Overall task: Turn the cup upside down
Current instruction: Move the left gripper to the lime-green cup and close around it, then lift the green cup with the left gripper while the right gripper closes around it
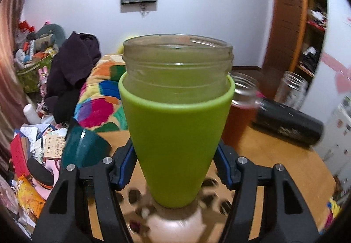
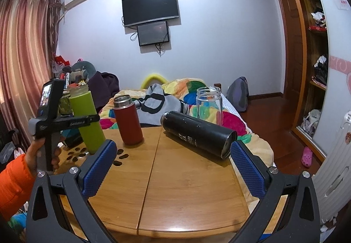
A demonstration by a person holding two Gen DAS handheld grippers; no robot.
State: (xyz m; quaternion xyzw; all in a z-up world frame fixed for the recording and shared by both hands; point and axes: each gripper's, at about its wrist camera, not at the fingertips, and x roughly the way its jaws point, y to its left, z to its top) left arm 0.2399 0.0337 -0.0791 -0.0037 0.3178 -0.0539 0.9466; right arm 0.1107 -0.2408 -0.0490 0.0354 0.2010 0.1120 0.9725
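Up close in my left wrist view, the base of the green cup (image 1: 175, 133) blurs into a pale smear at the bottom of the frame, so I cannot tell whether it touches the counter (image 1: 274, 155). My left hand-held gripper (image 1: 175, 168) is closed on the cup low on its body, the blue ribbed pads (image 1: 126, 166) pressed against both sides. The cup is a smooth matte green sleeve, tapering downward, around a cloudy glass liner with a threaded, open mouth pointing up and tilted slightly. In the right wrist view it sits at the left, leaning, partly hidden by the left tool and my hand (image 2: 41, 153) in an orange sleeve.

My right hand-held gripper (image 2: 173, 168) stands wide apart and holds nothing, low in the frame over bare wood.

Further out, the counter is pale bamboo with a seam down the middle and dark cut-out holes (image 2: 118, 156) near the cup. On it, a red flask (image 2: 128, 120) stands upright with a steel rim, a black cylinder flask (image 2: 197, 133) lies on its side, and a clear glass jar (image 2: 208, 102) stands behind it, its foot hidden.

Beyond, a bed with a bright patchwork quilt (image 2: 197, 89), a white wall with a dark television (image 2: 151, 7), pink curtains (image 2: 24, 56) at left and a wooden wardrobe (image 2: 307, 45) at right.
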